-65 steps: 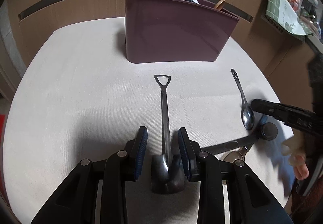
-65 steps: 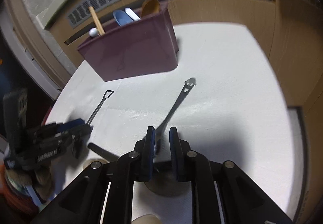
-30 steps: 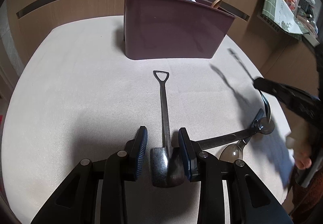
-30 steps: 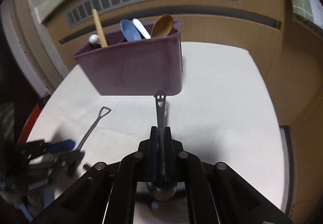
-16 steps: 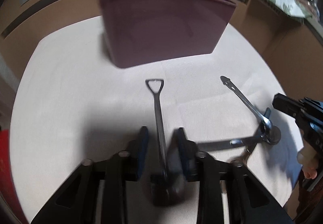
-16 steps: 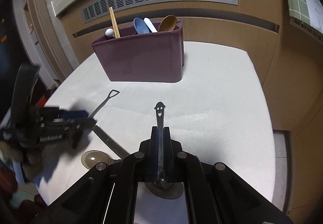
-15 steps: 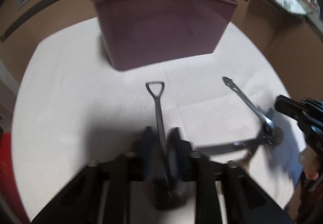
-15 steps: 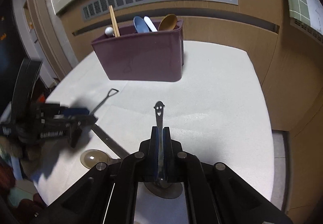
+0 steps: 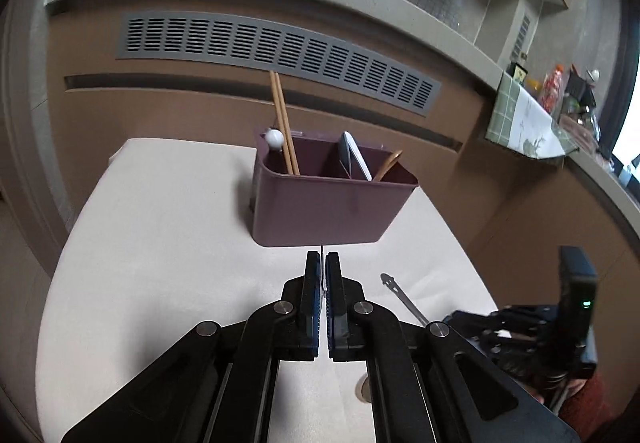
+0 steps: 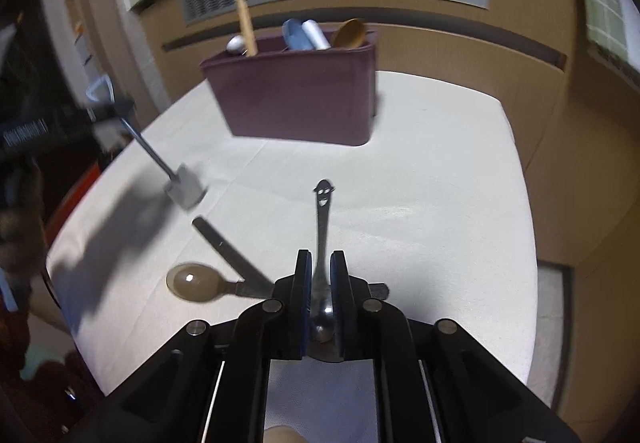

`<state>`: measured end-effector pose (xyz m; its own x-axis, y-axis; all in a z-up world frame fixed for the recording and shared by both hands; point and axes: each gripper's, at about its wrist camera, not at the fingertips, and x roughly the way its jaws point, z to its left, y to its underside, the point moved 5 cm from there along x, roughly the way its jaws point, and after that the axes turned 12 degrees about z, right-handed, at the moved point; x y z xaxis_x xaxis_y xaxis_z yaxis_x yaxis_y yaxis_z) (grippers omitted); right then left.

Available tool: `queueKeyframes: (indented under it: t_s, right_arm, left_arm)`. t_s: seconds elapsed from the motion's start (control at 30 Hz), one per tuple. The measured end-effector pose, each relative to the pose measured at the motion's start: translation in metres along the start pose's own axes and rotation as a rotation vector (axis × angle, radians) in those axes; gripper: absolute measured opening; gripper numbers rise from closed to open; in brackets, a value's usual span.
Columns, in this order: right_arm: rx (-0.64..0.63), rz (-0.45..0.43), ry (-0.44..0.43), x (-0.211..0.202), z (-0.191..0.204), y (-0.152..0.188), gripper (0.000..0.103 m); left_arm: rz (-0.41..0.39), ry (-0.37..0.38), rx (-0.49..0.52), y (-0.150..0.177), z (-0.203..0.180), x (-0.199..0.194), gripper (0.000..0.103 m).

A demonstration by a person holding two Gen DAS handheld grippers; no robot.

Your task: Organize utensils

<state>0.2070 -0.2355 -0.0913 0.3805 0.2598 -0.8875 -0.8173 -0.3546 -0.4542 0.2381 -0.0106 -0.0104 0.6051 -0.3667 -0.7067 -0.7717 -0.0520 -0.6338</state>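
My left gripper (image 9: 323,263) is shut on the shovel-shaped metal spoon; only a thin edge of it shows between the pads. The right wrist view shows that spoon (image 10: 182,187) lifted off the table, blade hanging down, held by its handle in the left gripper (image 10: 108,109). My right gripper (image 10: 320,263) is shut on the smiley-handled spoon (image 10: 322,215), held low over the table; it also shows in the left wrist view (image 9: 402,295). The maroon utensil caddy (image 9: 324,203) stands ahead with chopsticks (image 9: 282,131) and spoons in it.
A brownish spoon (image 10: 192,281) and a flat metal knife (image 10: 230,253) lie crossed on the white tablecloth (image 10: 420,171) near the right gripper. A wooden cabinet wall with a grey vent (image 9: 276,51) stands behind the table.
My left gripper closed on the shovel spoon and lifted it off the table, tilting up. My right gripper has kept hold of the smiley spoon and has swung its handle back toward the caddy.
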Motion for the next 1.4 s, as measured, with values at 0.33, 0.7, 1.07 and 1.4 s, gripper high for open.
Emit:
queueKeyframes:
  t_s: [0.33,0.7,1.07,1.4]
  right_arm:
    - [0.035,0.128,0.064,0.053,-0.004,-0.028,0.011]
    - [0.076,-0.063,0.049,-0.001,0.004,-0.038,0.006]
    - [0.059,-0.179,0.029,-0.041,0.014,-0.041,0.006]
    - [0.067,-0.147,0.025,-0.035,0.01,-0.027,0.006]
  left_arm:
    - [0.041,0.033,-0.046,0.015,0.018,0.008,0.002]
    - [-0.002,0.048,-0.05,0.017,0.012,-0.013,0.001]
    - [0.027,0.048,-0.017,0.018,0.002,-0.016,0.001]
    - [0.292,0.09,0.084,0.067,0.008,0.019,0.028]
